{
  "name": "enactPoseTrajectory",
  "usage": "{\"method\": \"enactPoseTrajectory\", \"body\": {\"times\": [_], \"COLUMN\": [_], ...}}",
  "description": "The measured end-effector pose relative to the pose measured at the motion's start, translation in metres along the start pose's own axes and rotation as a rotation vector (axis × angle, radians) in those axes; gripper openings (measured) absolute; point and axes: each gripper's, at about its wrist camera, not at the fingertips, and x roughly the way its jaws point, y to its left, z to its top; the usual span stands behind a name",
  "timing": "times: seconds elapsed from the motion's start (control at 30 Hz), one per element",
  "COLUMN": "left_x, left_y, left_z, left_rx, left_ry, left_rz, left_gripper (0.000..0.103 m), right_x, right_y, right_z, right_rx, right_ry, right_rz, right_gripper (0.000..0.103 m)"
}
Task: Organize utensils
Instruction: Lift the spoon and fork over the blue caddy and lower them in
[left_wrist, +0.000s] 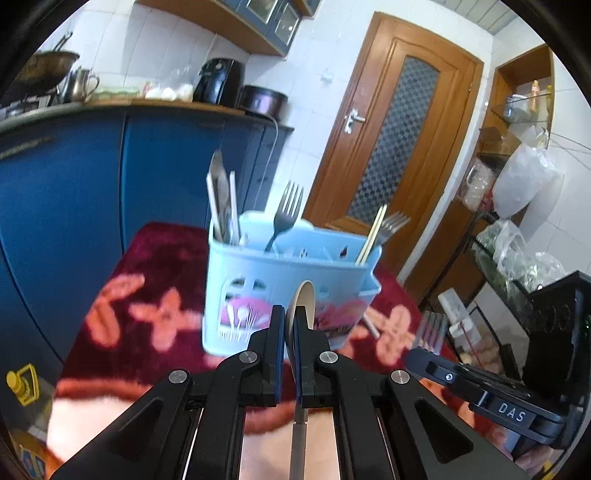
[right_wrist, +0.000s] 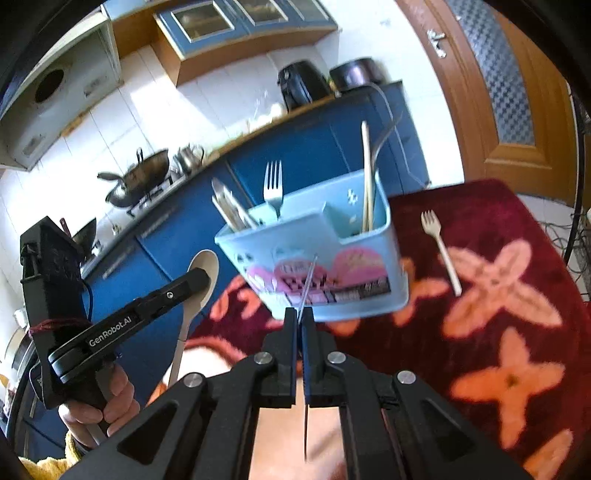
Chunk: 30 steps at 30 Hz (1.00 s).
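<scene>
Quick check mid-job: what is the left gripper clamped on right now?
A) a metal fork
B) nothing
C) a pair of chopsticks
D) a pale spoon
D: the left gripper is shut on the spoon, whose pale bowl sticks up past the fingertips; the right wrist view shows the same spoon pinched at its bowl with the handle hanging below.

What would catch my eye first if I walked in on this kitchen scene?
Probably the pale blue utensil caddy standing on the dark red flowered cloth, with forks and chopsticks poking out of it. In front of it, the left tool pinches a cream spoon, while the right tool clamps a thin metal utensil. A pale fork lies alone on the cloth.
</scene>
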Motion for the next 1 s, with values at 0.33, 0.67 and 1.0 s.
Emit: {"method": "enactPoseTrajectory", "body": {"times": [0.33,0.67,1.0], "left_x": [-0.006,-0.003,0.015], "left_y": [-0.017,-0.009,0.000], "left_z": [0.044,0.095,0.127], "left_rx": [0.047,-0.005,-0.047], "left_ry": [-0.138,-0.275,-0.446], "left_rz": [0.011,0.009,0.047], "left_gripper": [0.004,0.004,0.004], "right_x": [-0.016,-0.026,-0.030], "right_y": [0.002,0.012,0.011], "right_z": [0.030,0.069,0.105], "right_rx": [-0.006,-0.067,-0.095], "right_ry": [-0.127,-0.206,-0.258], "right_rz": [-0.014,-0.035,-0.064], "right_gripper": [0.003,0.003,0.003]}}
